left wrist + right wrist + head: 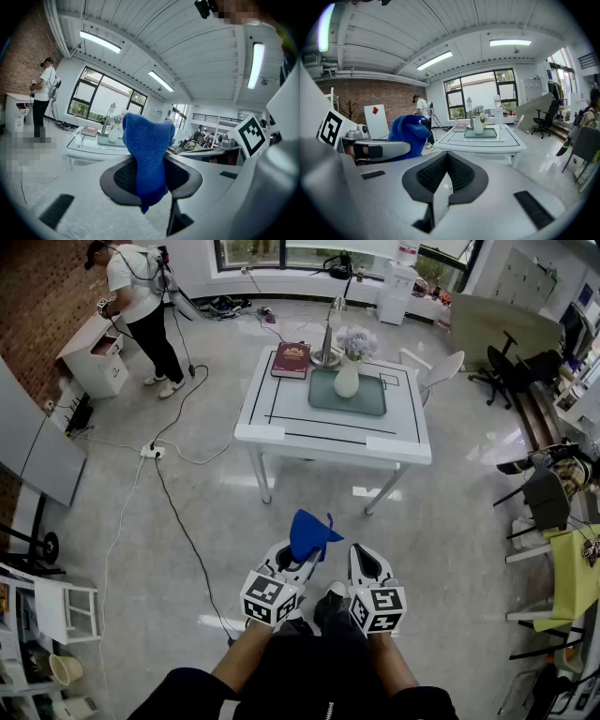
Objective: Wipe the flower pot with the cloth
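Note:
A white flower pot (347, 379) with pale purple flowers stands on a grey-green tray (348, 394) on the white table (333, 432), well ahead of me. It also shows small in the left gripper view as the pot (112, 134) and in the right gripper view as the pot (478, 125). My left gripper (302, 563) is shut on a blue cloth (311, 532), which sticks up between its jaws as the cloth (147, 157). My right gripper (364, 561) is shut with nothing in it; the right gripper view shows the cloth (408, 133) to its left.
A dark red book (292, 360) and a lamp base (326, 356) sit on the table's far side. A person (141, 310) stands at the back left beside a white cabinet (94, 357). Cables (183, 521) run across the floor. Chairs (548, 493) line the right side.

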